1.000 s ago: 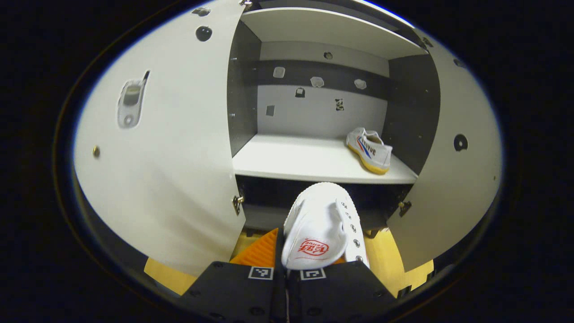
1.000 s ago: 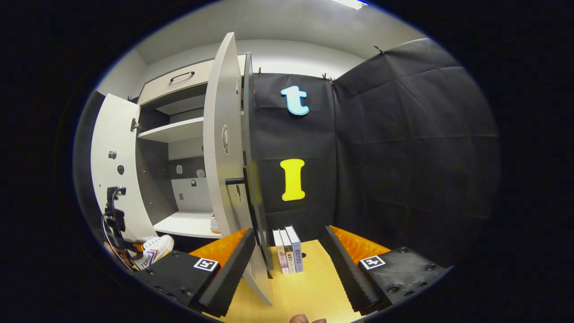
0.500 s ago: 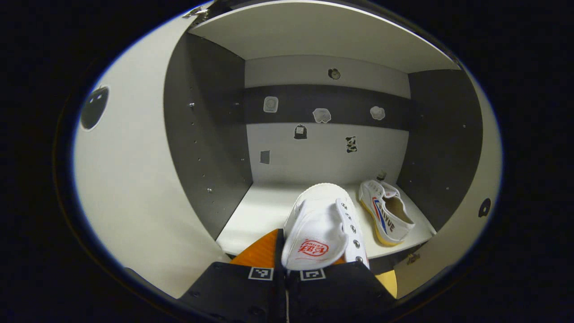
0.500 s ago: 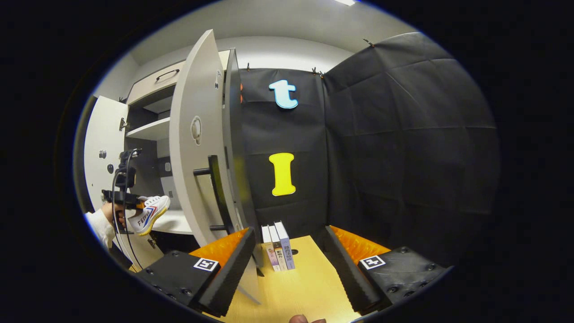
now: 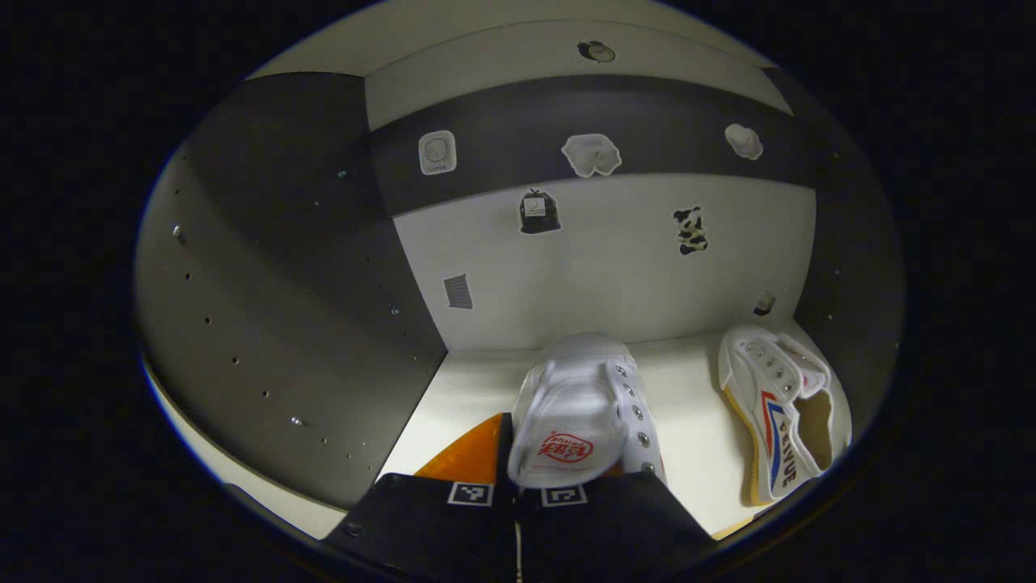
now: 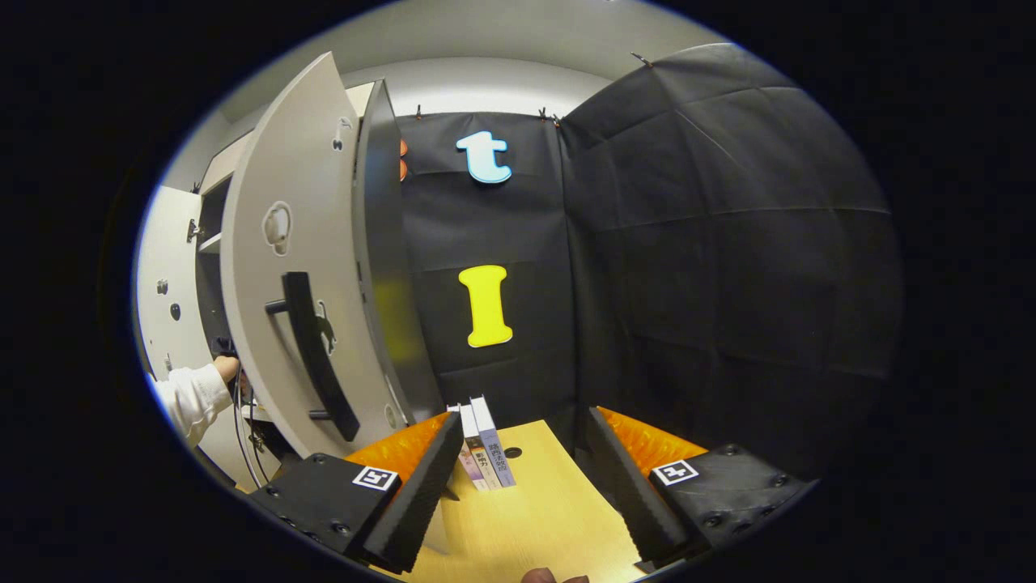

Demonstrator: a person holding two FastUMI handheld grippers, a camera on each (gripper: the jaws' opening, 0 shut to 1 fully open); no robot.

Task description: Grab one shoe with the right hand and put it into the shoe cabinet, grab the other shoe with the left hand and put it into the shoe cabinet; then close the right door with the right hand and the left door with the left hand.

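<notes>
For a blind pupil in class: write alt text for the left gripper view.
The left tongs hold a white shoe over the cabinet shelf. A second shoe lies on its side at the shelf's right end.

Held shoe [image 5: 579, 409] heel hidden in claw; wall stickers [image 5: 592, 154] — blurry.

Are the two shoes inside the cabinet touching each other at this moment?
Apart. In the left gripper view, bare white shelf shows between the held shoe and the shoe by the right wall.

White cabinet shelf [image 5: 704, 470] — one shoe [image 5: 781, 421] lying at right.
</notes>
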